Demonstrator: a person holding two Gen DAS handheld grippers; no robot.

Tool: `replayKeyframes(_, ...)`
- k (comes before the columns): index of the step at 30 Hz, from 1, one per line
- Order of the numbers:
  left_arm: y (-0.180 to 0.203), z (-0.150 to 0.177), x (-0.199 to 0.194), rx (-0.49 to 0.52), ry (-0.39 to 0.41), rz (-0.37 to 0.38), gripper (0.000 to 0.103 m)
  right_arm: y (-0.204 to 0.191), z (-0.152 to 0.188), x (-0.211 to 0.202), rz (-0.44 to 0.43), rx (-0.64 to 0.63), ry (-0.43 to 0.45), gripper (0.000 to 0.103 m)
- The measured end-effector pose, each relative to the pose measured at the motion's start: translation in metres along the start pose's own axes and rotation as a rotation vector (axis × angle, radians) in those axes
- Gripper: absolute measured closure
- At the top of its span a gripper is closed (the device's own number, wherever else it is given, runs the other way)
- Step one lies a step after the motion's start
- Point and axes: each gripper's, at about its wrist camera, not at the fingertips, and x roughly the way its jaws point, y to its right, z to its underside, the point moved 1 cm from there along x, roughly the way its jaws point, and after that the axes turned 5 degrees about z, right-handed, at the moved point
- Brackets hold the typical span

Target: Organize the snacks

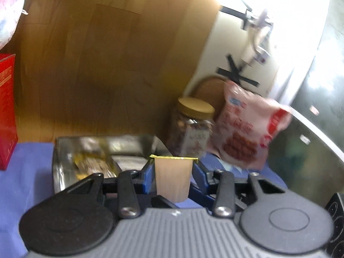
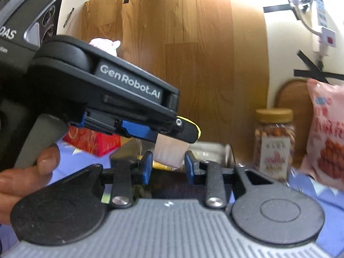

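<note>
Jelly cup (image 1: 173,178), pale pink with a yellow-edged foil lid, was found clamped upright between the blue pads of the left gripper (image 1: 173,177), pads pressing on both sides of its wall. The cup was held clear of the surface, in front of the metal tray (image 1: 64,161). That tray sat on a blue cloth (image 1: 28,172) and contained at least one yellow-printed packet (image 1: 94,163); further contents could not be made out through blur.

From the right wrist view, the left gripper (image 2: 172,148) crossed the frame from the left, held by a bare hand (image 2: 32,172), with the cup (image 2: 168,151) visible beneath its fingertip. The right gripper (image 2: 166,167) stood partly parted with nothing between its blue pads; the cup lay beyond them, not touched by them.

Beside the tray on the right stood a clear jar (image 1: 191,131) with a gold lid, and just beside that a pink snack bag (image 1: 247,129) leaning upright. A red box (image 1: 7,111) stood at the left edge of the cloth. A wood-grain panel (image 1: 107,53) backed the scene.
</note>
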Motion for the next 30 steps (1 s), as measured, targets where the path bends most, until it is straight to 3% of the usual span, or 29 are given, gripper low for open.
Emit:
replayKeyframes(5,-0.028,-0.009,0.03,-0.016,-0.021,-0.101,0.062,-0.005,-0.001,0.046,-0.01,-0.029,-0.047,0.066)
replayKeyframes(8,-0.048,-0.003,0.038,-0.036,-0.056,-0.181,0.062,-0.004,0.003,0.051,0.007,-0.021,-0.063,0.065)
replayKeyframes(14,-0.061,0.012,-0.009,-0.061,0.029,-0.168,0.056,0.015,0.012,0.006,-0.019,0.125,-0.057,0.064)
replayKeyframes(18,-0.071,0.034,-0.037,-0.092,0.015,-0.161,0.056,0.024,0.032,-0.009,-0.148,0.276,-0.185,0.064)
replayKeyframes(21,-0.084,0.06,-0.048,-0.145,-0.047,-0.179,0.056,0.019,0.05,-0.006,-0.232,0.406,-0.303,0.064)
replayKeyframes(27,-0.108,0.108,-0.068,-0.301,-0.094,-0.162,0.058,0.017,0.061,0.034,-0.136,0.455,-0.387,0.062)
replayKeyframes(30,-0.107,0.121,-0.063,-0.321,-0.122,-0.151,0.058,0.015,0.07,0.052,-0.194,0.546,-0.441,0.065)
